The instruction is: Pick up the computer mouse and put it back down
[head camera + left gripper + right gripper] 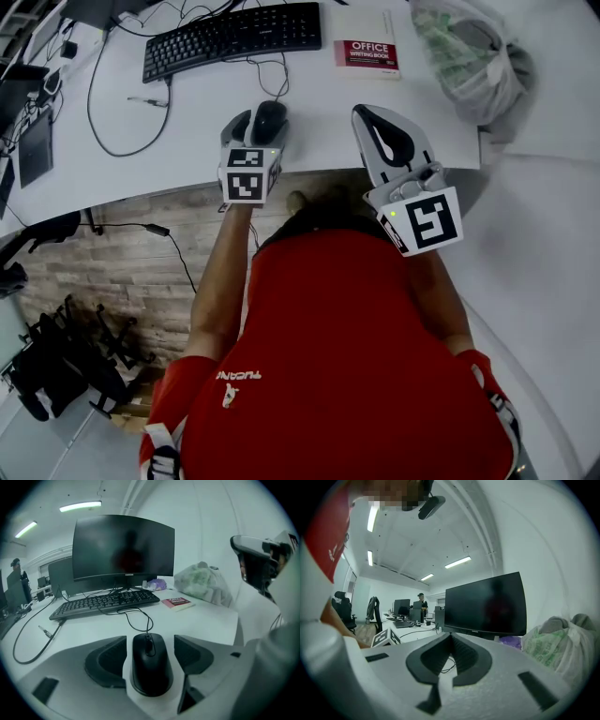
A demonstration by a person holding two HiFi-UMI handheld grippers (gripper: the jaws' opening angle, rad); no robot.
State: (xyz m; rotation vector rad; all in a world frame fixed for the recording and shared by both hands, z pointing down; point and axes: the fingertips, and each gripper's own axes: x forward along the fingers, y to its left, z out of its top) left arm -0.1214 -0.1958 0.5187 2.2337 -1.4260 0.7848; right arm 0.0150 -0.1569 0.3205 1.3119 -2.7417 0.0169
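Wide white desk (pixel 187 159) fills the top of the head view, and at the back of it stands a dark curved monitor (pixel 124 548), screen off. In front of that, a black keyboard (pixel 232 37). Off to the right there's a lumpy plastic bag (pixel 469 56), and a red-and-white book (pixel 367 47) lies flat between bag and keyboard.

Now the left gripper (pixel 262 122): it's angled down at the desk near the front edge, jaws spread wide, and the black computer mouse (pixel 151 665) sits right between them! The mouse is flat on the desk, its cable curling away toward the keyboard. There's a clear sliver of white desk on each side, so neither pad (pixel 110 660) touches it. Straddled, not gripped.

Over to the right gripper (pixel 451 637): it's held up to the right of the mouse, well apart from it, jaws closed tip to tip with nothing between them.
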